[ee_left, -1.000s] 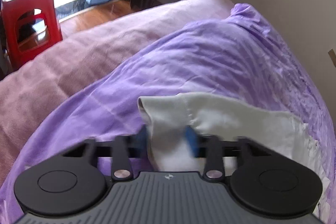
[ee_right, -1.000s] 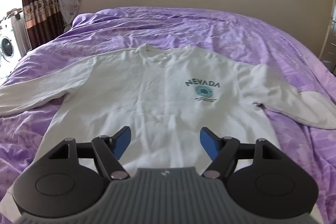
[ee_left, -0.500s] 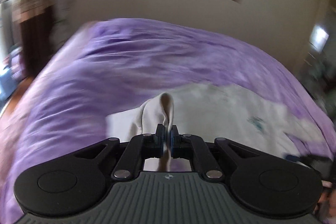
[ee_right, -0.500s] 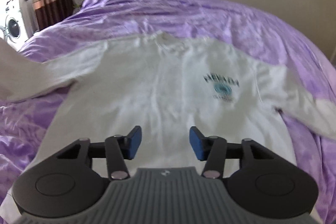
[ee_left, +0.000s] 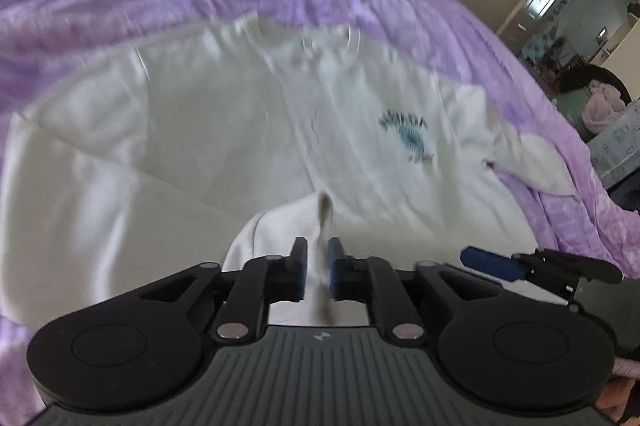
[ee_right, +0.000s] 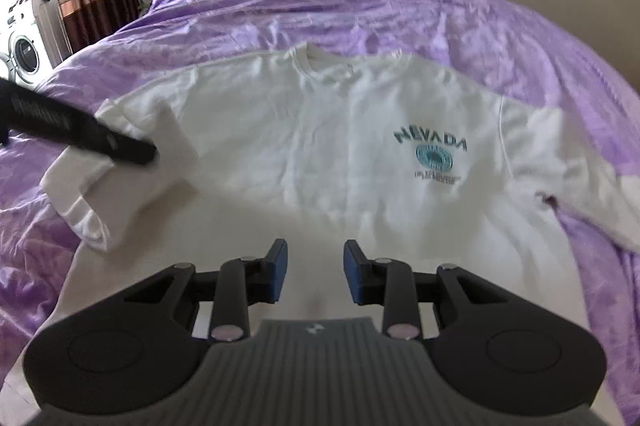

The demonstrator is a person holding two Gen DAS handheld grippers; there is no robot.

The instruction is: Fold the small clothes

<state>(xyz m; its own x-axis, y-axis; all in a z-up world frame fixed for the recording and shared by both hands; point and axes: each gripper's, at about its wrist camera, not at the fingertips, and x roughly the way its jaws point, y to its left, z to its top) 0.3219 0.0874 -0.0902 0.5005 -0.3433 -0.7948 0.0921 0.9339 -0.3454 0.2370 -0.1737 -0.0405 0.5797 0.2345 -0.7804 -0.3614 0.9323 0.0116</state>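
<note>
Sleeve cuff [ee_left: 320, 258], pinched in your left gripper [ee_left: 317, 272], now lies across sweatshirt [ee_right: 320, 130]; right gripper [ee_right: 314, 272] gapes, first fold nearly done.

"NEVADA" is printed on the white sweatshirt [ee_right: 320, 130].
</note>
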